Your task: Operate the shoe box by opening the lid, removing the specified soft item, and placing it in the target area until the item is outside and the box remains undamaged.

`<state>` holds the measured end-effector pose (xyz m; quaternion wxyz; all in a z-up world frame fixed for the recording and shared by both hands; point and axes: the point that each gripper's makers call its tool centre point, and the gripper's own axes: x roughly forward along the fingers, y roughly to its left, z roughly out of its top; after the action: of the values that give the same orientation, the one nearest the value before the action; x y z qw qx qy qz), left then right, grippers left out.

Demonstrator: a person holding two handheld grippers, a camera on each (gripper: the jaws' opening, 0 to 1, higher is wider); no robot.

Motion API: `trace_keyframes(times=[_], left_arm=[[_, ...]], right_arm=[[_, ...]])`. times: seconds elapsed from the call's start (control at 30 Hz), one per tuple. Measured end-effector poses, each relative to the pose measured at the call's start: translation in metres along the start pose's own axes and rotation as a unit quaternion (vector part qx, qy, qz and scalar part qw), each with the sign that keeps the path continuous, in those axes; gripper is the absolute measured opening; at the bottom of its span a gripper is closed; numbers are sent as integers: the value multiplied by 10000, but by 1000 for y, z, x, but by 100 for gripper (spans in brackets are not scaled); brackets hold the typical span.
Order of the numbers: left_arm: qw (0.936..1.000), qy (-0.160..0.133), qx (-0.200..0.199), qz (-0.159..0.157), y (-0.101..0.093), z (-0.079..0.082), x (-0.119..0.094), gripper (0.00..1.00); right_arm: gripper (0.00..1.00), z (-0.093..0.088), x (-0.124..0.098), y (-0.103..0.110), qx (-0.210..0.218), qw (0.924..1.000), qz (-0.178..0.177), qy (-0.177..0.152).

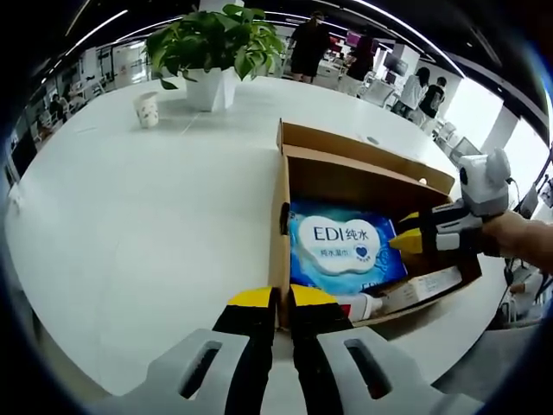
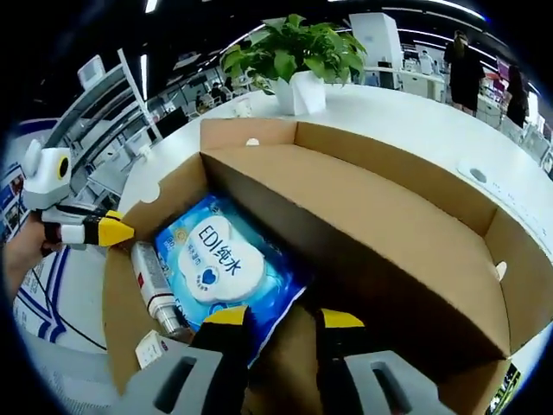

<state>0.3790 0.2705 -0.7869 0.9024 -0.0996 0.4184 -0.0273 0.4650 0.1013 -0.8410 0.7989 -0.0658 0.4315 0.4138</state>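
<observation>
The brown cardboard shoe box (image 1: 279,186) stands open on the white table, its lid (image 2: 406,173) folded back. Inside lies a soft blue wipes pack (image 1: 341,246) marked "EDI". My left gripper (image 1: 282,298) is shut on the box's near side wall, with the cardboard edge between its yellow tips. From the other side, the left gripper (image 2: 108,231) meets that wall (image 2: 130,216). My right gripper (image 2: 283,318) is open inside the box, its left jaw over a corner of the wipes pack (image 2: 220,259). Seen from the left, the right gripper (image 1: 406,238) hovers at the pack's right edge.
A white bottle with a red label (image 2: 154,285) and a small white carton (image 1: 423,290) lie beside the pack. A potted plant (image 1: 212,52) and a paper cup (image 1: 148,109) stand farther off on the table (image 1: 130,216). People (image 1: 308,43) stand behind.
</observation>
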Motion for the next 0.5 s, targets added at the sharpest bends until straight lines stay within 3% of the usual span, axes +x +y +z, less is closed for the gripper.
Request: trace_keyframes(times=[0.27,0.4,0.5], left_arm=[[10000,5,5,5,2,0,1,3],[10000,1,-1,5,2,0,1,3],[10000,7,6,10,3,0,2,3]], right_arm=[[20,7,10,5,-193,9994,74,-294],[15,5,13,6,109,9994,188,-262],[11,7,10,8,100,9993,181,-310]])
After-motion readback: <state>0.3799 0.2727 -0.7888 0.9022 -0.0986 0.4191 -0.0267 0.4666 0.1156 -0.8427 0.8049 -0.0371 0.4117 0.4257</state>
